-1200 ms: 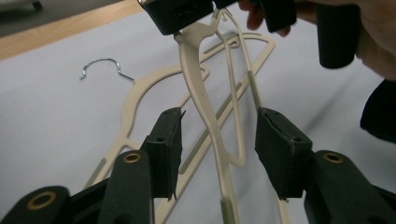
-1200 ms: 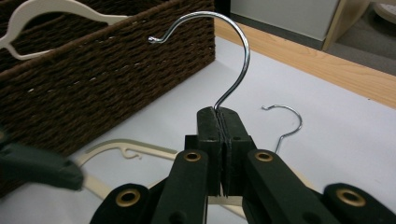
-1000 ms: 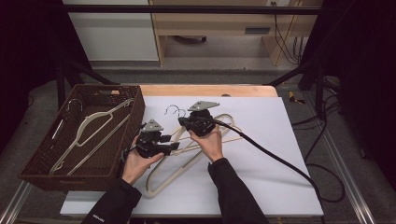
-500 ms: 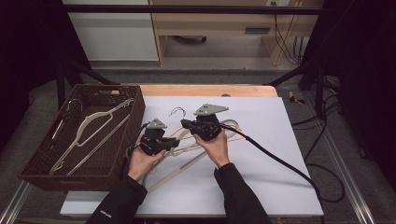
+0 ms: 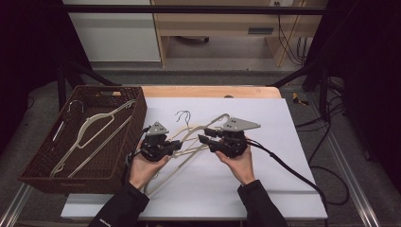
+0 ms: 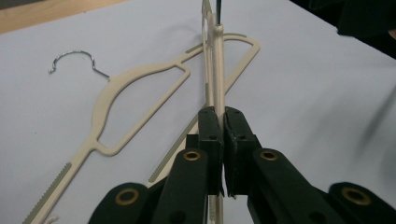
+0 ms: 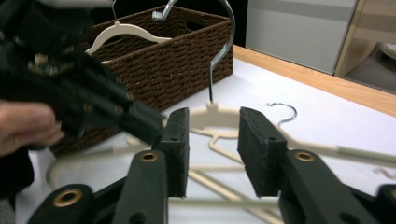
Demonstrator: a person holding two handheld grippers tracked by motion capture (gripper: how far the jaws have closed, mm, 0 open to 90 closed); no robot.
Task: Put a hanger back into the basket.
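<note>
A cream plastic hanger (image 6: 217, 70) stands on edge, and my left gripper (image 6: 223, 119) is shut on its thin bar. In the high view that hanger (image 5: 176, 169) slants across the white table (image 5: 283, 179) between both hands, with the left gripper (image 5: 178, 145) on it. My right gripper (image 7: 212, 126) faces the hanger's neck (image 7: 211, 112) with its jaws open to either side, not touching it; the steel hook (image 7: 219, 51) rises above. The right gripper (image 5: 202, 138) points left toward the left one. A second cream hanger (image 6: 140, 93) lies flat beneath.
A brown wicker basket (image 5: 71, 179) stands at the table's left edge with more cream hangers (image 5: 90, 127) in it. The basket (image 7: 187, 51) sits just behind the left gripper (image 7: 84, 102). A black cable (image 5: 293, 172) trails right.
The right gripper has moved right and toward the person, now facing the left one. The held hanger has come up off the table onto its edge.
</note>
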